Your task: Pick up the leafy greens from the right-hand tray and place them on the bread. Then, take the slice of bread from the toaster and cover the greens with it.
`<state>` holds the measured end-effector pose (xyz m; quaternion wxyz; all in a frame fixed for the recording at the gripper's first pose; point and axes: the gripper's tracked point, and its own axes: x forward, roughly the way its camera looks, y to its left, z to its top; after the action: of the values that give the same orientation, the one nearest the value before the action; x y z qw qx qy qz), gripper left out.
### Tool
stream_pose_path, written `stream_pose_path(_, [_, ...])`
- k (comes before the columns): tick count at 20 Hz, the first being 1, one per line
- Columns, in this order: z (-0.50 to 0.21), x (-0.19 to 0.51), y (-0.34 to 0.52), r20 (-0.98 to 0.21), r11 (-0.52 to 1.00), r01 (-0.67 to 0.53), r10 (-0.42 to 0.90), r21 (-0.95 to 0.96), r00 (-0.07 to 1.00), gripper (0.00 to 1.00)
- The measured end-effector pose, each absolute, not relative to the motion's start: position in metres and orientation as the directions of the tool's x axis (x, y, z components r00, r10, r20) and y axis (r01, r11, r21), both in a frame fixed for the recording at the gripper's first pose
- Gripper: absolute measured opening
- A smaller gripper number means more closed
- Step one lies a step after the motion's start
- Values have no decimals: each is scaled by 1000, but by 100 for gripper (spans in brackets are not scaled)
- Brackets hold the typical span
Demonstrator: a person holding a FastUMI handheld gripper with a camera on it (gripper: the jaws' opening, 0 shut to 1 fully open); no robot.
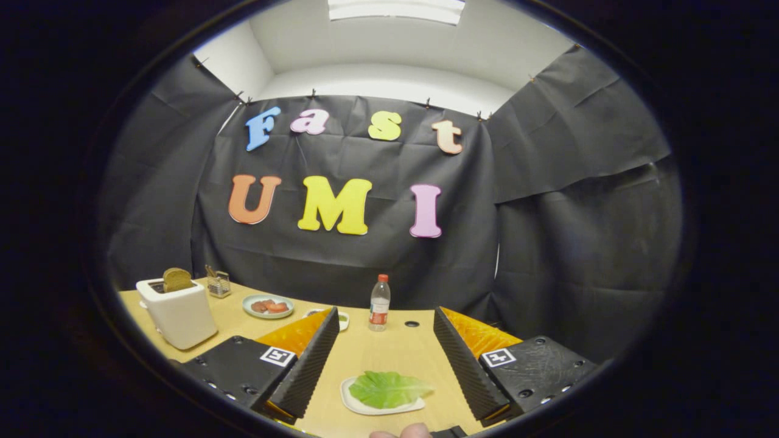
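A green lettuce leaf point(388, 389) lies on a small white tray point(353, 403) on the wooden table, low down between my two fingers. My gripper point(385, 313) is open and holds nothing, its fingers spread wide to either side of the tray. A white toaster point(178, 313) stands beyond the left finger, with a brown bread slice point(177, 279) sticking up out of its slot. A small white dish point(344, 320) peeks out from behind the left fingertip, and its contents are mostly hidden.
A pale plate point(268, 306) with reddish slices sits to the right of the toaster, with a small clear holder point(218, 283) behind it. A plastic bottle point(379, 303) with a red cap stands straight ahead. A person's fingertip point(401, 432) shows just below the tray.
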<state>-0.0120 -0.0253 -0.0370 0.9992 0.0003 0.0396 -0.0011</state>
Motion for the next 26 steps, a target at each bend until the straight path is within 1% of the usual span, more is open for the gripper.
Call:
stream_pose_path(3, [-59, -9, -36, -140, 1000, 4, 0, 31, 990, 95])
stream_pose_path(8, [-112, 1, -59, -285, 995, 21, 9, 102, 959, 95])
stream_pose_path(11, [-148, 9, -66, -375, 980, 47, 29, 191, 926, 95])
stream_pose_path(14, [-183, 20, -69, -462, 940, 90, 77, 328, 883, 96])
stream_pose_path(18, [-216, 36, -83, -533, 887, 181, 83, 424, 842, 96])
stream_pose_path(26, [-260, 56, -84, -610, 794, 279, 141, 540, 780, 96])
